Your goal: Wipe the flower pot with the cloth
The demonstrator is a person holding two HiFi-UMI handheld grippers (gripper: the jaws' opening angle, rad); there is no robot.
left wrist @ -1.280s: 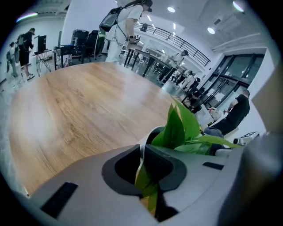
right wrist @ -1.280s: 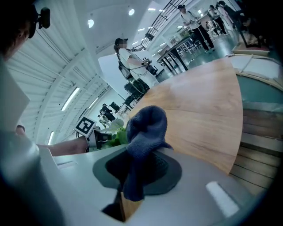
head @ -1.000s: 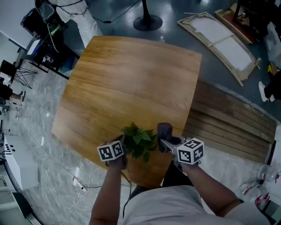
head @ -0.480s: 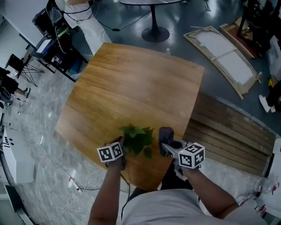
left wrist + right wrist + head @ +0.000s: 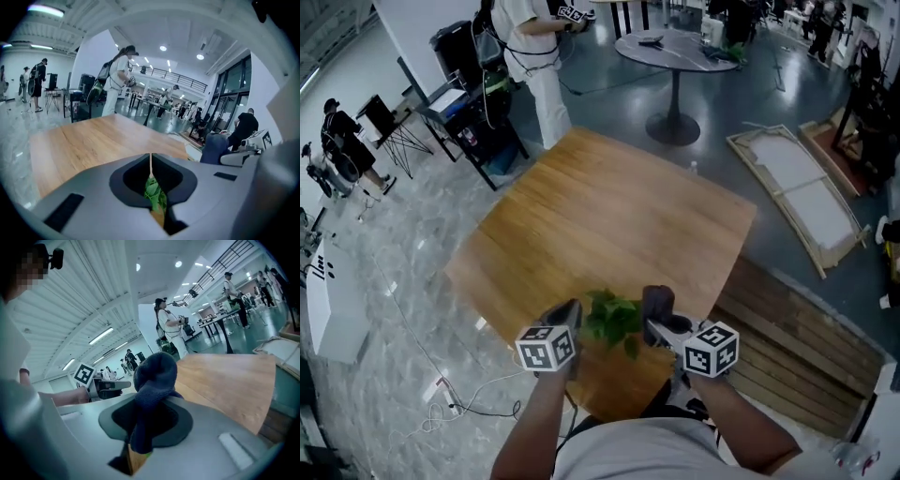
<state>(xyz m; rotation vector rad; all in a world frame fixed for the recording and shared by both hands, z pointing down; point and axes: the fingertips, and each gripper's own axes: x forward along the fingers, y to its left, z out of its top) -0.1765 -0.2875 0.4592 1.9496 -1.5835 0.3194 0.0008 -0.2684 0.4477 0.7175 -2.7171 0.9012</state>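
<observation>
A leafy green plant [image 5: 614, 319] stands near the front edge of the wooden table [image 5: 609, 216]; its leaves and my hands hide most of its orange-brown flower pot. My left gripper [image 5: 569, 317] presses against the plant's left side. Its jaws are closed to a thin slit, with a green leaf [image 5: 154, 197] and a sliver of orange-brown pot [image 5: 159, 218] showing in it. On the plant's right, my right gripper [image 5: 661, 323] is shut on a dark blue cloth [image 5: 657, 304]. The cloth [image 5: 154, 380] bunches up beyond the jaws.
A person in white [image 5: 534, 56] stands past the table's far corner by black equipment [image 5: 478, 112]. A round pedestal table [image 5: 675, 52] and a white framed panel [image 5: 802, 197] lie beyond. Wooden slats [image 5: 787, 347] and cables [image 5: 459, 403] are on the floor.
The head view has tilted up, so more of the room shows. Both grippers stay on either side of the plant, with the cloth still held on its right.
</observation>
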